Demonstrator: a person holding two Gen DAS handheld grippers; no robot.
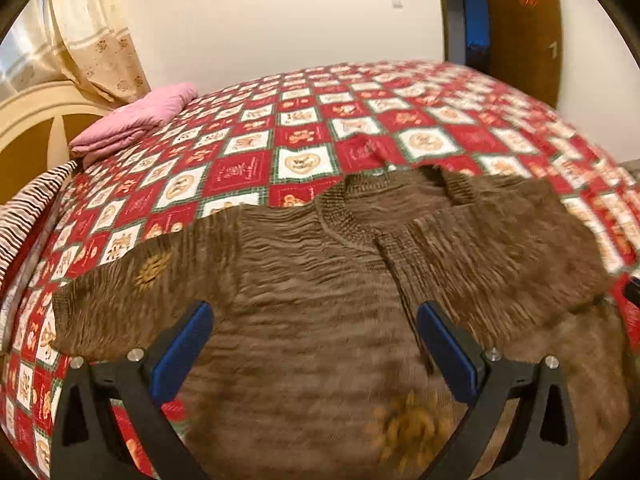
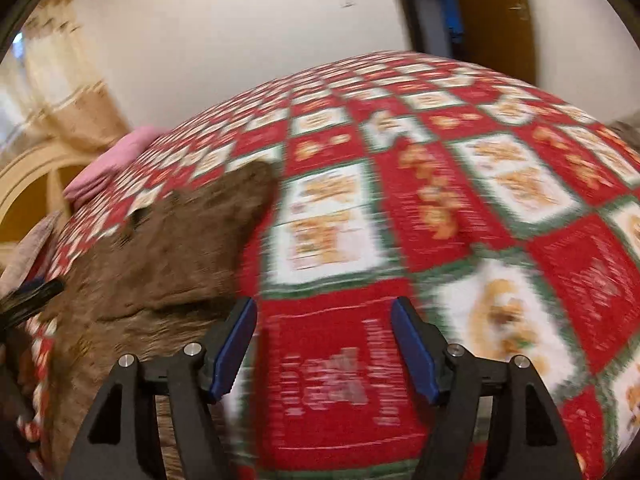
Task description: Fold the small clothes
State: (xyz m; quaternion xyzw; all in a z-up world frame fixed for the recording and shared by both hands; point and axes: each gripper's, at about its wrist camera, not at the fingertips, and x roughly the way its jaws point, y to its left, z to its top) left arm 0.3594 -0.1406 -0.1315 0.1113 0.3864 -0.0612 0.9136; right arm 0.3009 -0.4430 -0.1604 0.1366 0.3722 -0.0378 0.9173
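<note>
Brown knit sweater (image 1: 320, 280) lies flat on the quilted bed (image 1: 304, 128), under the left tongs (image 1: 314, 340), which gape empty. Right tongs (image 2: 324, 344), also wide and empty, hover beside its right sleeve (image 1: 500, 248), already folded inward. Likely next: folding the left sleeve (image 1: 132, 288).

Left hand-held gripper (image 1: 314, 336): jaws wide apart, nothing between the pads, angled downward. Right hand-held gripper (image 2: 324, 344): jaws apart, empty, angled downward.
</note>
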